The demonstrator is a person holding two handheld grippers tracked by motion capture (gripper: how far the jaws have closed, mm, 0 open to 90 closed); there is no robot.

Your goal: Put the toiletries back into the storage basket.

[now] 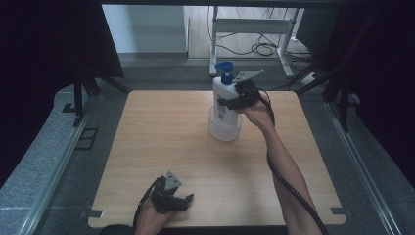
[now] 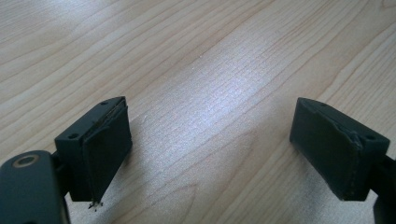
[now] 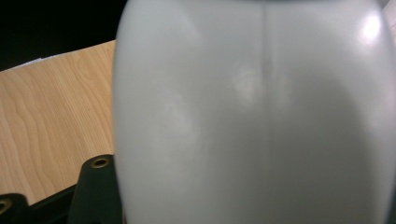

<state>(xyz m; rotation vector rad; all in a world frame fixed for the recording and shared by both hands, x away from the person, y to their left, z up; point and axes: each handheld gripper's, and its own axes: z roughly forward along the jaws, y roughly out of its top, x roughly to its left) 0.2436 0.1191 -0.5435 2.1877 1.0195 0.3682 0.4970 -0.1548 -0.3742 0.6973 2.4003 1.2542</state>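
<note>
We are seeing the right gripper [image 1: 234, 101] clamping the white pump bottle [image 1: 222, 93], standing upright in a clear round container [image 1: 224, 129] mid-desk [image 1: 161, 142], while the left gripper [image 1: 182, 200] is resting near the front edge, jaws wide apart.

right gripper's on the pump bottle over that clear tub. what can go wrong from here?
1. The right gripper grips the white pump bottle on its smooth, rounded body; it might slip or twist.
2. The bottle's base sits in or just above the clear round container; a sideways move could drag or tip it.
3. The left gripper rests open near the table's front edge, too far off to steady anything.
</note>
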